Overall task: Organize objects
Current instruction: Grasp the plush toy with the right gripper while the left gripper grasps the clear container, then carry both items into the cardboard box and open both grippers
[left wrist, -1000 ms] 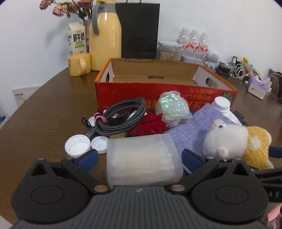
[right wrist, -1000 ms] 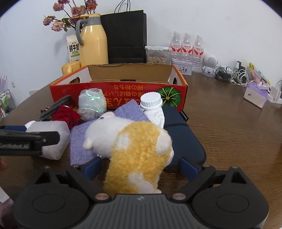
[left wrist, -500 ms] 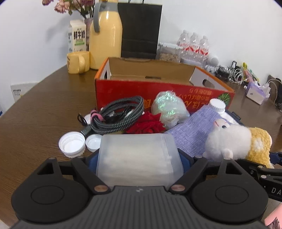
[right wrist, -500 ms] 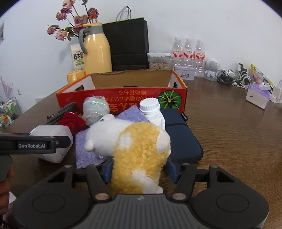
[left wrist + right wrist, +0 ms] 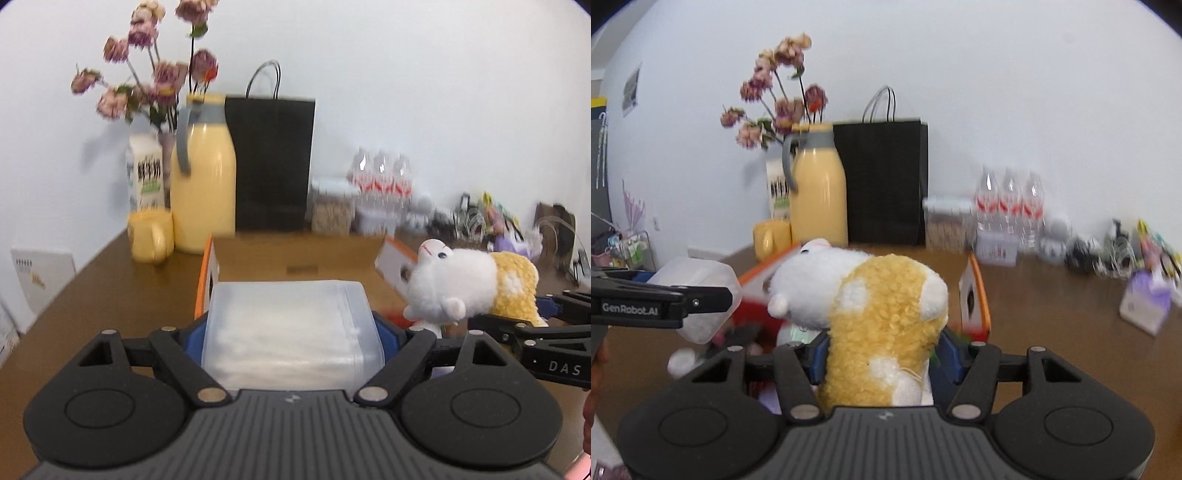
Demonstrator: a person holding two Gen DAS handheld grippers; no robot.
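Both grippers had gone up since a second before, when the frosted box and the plush toy lay on the surface among the loose things. The left gripper was closed on the frosted box, its blue pads pressing the two sides, and it held the box up in front of the cardboard box. The right gripper was closed on the plush toy, squeezing its yellow body, with the white head sticking out toward the cardboard box. The toy was in the air too, just to the right of the frosted box. The cardboard box sat open on the brown surface, and nothing showed inside it from here. Behind the cardboard box stood a yellow jug, a yellow mug, a black paper bag and three water bottles.
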